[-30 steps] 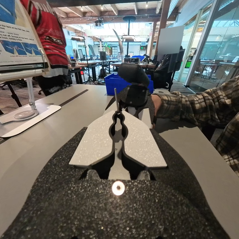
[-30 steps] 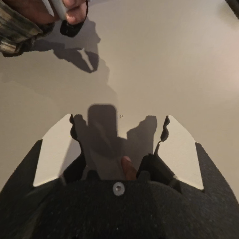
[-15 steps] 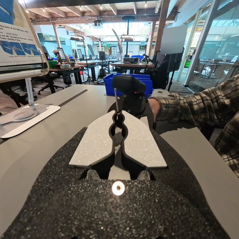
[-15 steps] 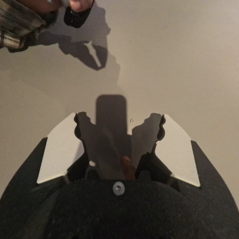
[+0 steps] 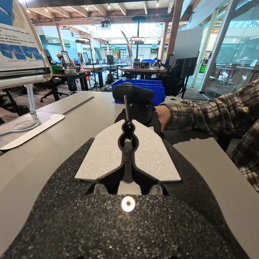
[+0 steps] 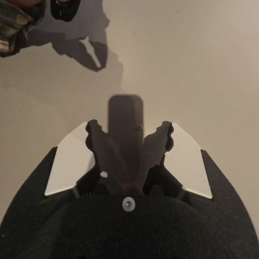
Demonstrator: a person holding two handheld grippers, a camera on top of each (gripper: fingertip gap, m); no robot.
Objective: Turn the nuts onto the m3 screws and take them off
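Note:
In the left wrist view my left gripper [image 5: 128, 123] is shut on a thin M3 screw [image 5: 125, 107] that stands upright from its fingertips. The right gripper's black body [image 5: 138, 106] points down at the table just behind the screw, held by a hand in a plaid sleeve [image 5: 210, 112]. In the right wrist view my right gripper [image 6: 129, 124] is open and looks straight down at the grey table [image 6: 196, 70]. A small nut [image 6: 139, 127] lies on the table between its fingertips, nearer the right finger [image 6: 169, 134]. Part of the left gripper [image 6: 63, 11] shows at the top left.
A document stand with a white base [image 5: 32, 126] holds a printed sheet [image 5: 18, 46] at the table's left. Blue bins [image 5: 147, 89] sit at the table's far edge. Desks and chairs fill the room beyond, with a glass wall [image 5: 231, 56] on the right. The left gripper's tips are roughly 15 cm from the right gripper's.
The right gripper has come down closer to the table, and the nut now lies between its fingertips. The left gripper stays shut on the screw. A person in red has left the background.

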